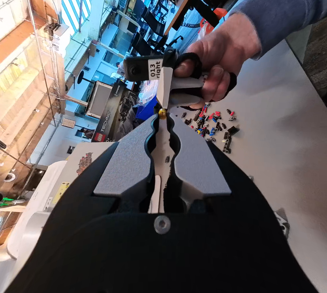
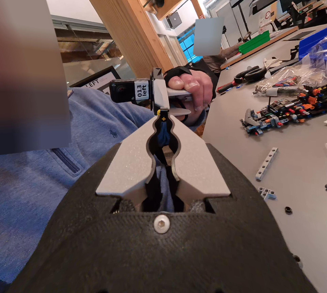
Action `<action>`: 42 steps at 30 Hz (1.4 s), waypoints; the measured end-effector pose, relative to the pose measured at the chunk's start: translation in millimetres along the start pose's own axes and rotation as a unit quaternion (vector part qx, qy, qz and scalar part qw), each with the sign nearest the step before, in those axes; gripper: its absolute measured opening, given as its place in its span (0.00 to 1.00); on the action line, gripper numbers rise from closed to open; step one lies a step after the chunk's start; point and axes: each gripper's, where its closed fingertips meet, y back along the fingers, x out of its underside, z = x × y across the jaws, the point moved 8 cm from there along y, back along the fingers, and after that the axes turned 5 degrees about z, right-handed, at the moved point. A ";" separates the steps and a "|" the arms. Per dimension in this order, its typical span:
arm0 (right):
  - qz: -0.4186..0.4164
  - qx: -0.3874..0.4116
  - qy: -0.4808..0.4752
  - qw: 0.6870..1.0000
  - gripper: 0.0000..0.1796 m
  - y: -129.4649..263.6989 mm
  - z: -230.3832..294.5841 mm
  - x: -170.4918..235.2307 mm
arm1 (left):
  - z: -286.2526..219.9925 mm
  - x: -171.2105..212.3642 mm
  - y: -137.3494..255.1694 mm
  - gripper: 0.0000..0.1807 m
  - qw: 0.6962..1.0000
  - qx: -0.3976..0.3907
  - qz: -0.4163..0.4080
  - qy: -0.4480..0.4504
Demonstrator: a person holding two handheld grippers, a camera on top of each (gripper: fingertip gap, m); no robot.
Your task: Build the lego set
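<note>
My two grippers meet tip to tip in the air above the grey table (image 2: 247,142). My right gripper (image 2: 163,116) is shut on a thin black Lego piece (image 2: 162,150) with a yellow cross end (image 2: 163,118). My left gripper (image 1: 163,117) is closed to a narrow gap around a small yellow piece (image 1: 162,112) at its tips. The left gripper also shows in the right wrist view (image 2: 163,109), and the right gripper in the left wrist view (image 1: 163,105). A hand holds each gripper.
Loose small Lego parts (image 1: 212,125) lie on the table. A half-built model (image 2: 283,112), a grey beam (image 2: 267,164), a small grey connector (image 2: 267,193), bags of parts (image 2: 292,80) and headphones (image 2: 251,73) are on the right. A Lego box (image 1: 113,121) stands behind. Less than 4 cm separates the two grippers' tips. The grey beam (image 2: 267,164) is about equally far from each gripper, around 25 cm.
</note>
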 end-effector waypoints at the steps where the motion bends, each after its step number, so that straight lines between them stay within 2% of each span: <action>1: 0.001 0.001 -0.004 1.000 0.01 0.2 -0.2 0.4 | -0.9 -0.1 -0.3 0.03 1.000 -0.002 0.003 -0.004; 17: -0.034 0.000 -0.030 0.999 0.01 0.3 3.2 4.0 | -2.8 -6.1 -1.9 0.03 0.999 -0.013 0.017 -0.025; 20: -0.043 -0.002 -0.050 0.998 0.01 1.1 1.3 4.1 | -4.8 -9.6 -0.4 0.09 0.998 -0.036 0.001 -0.044; 22: -0.046 -0.005 -0.061 0.997 0.01 0.9 -0.6 5.8 | -7.5 -8.1 -4.1 0.05 0.997 -0.039 0.025 -0.067; 25: -0.049 -0.011 -0.076 0.996 0.01 -0.8 -2.4 8.3 | -5.7 -7.5 -2.4 0.03 0.998 -0.028 0.022 -0.055; 42: -0.032 -0.003 -0.024 0.999 0.01 2.8 -0.8 13.0 | -7.0 -13.5 -2.3 0.02 0.997 0.005 0.066 -0.030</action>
